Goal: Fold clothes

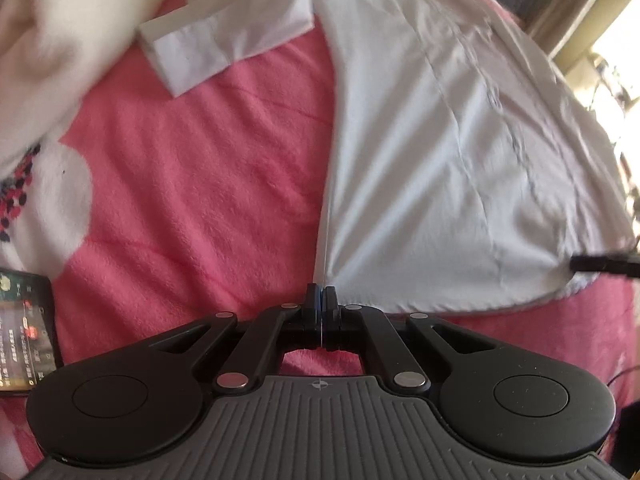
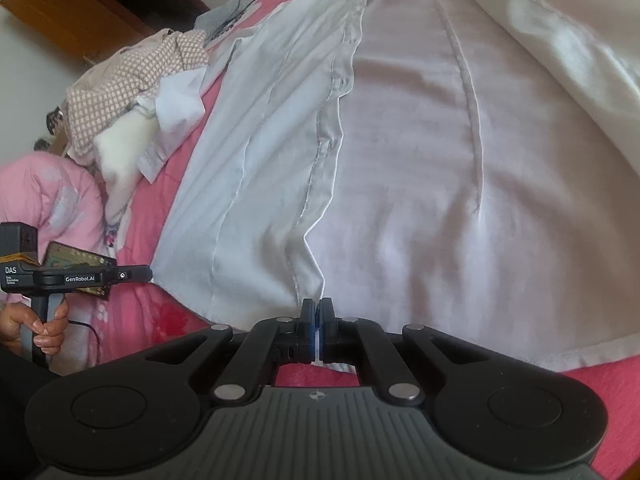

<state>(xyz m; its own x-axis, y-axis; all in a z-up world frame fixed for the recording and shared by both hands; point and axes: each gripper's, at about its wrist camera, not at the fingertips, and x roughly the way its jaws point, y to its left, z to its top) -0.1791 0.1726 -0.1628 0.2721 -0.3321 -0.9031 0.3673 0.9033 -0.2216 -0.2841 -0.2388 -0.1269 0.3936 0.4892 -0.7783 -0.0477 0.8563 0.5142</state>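
You have both tools clamped on the hem of the white shirt [image 2: 420,160], which lies spread across the middle of both frames on the pink blanket [image 1: 192,184]. The left gripper [image 1: 320,300] pinches the corner at lower centre, and the right gripper [image 2: 317,312] pinches the button placket at lower centre. If you lift unevenly, the thin fabric can slip out, or the sleeve [image 1: 224,36] at the upper left can drag and wrinkle the fold
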